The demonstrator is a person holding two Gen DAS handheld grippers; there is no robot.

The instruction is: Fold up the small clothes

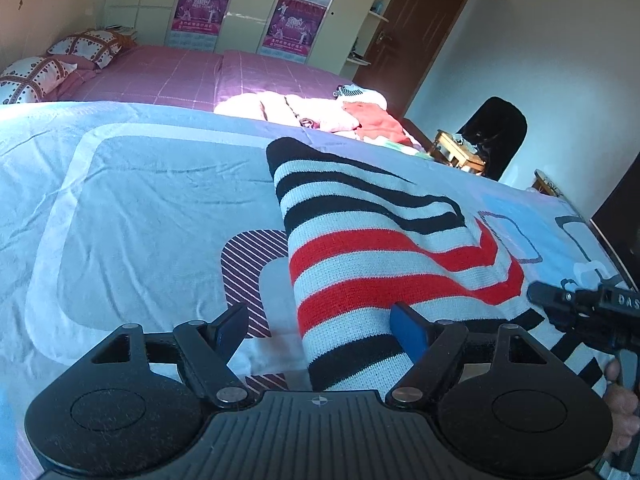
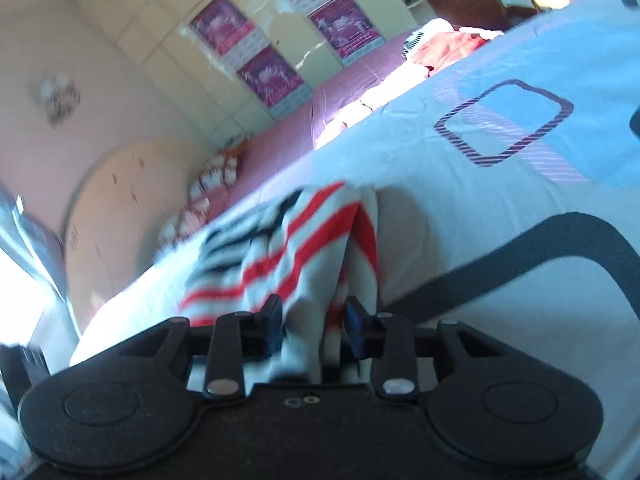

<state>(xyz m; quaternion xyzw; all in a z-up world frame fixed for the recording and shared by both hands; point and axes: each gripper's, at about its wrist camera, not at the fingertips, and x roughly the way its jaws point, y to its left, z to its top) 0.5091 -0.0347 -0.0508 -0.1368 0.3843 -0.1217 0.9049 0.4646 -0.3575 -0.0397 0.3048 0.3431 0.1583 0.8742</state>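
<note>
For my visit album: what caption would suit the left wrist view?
Open left gripper hovering over a striped knit garment lying on the blue bedspread.

The letters "DAS" stand in pale print on the black body of the right gripper [image 1: 538,294]. The purple posters [image 1: 202,4] on the wardrobe doors carry print too small to read.

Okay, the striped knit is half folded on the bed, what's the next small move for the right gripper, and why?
Probably let the right gripper finish releasing and back away. The striped knit already lies folded over on the blue bedsheet, and though cloth sits between the right fingers, they look parted. The left gripper stands wide open over the near end.
</note>
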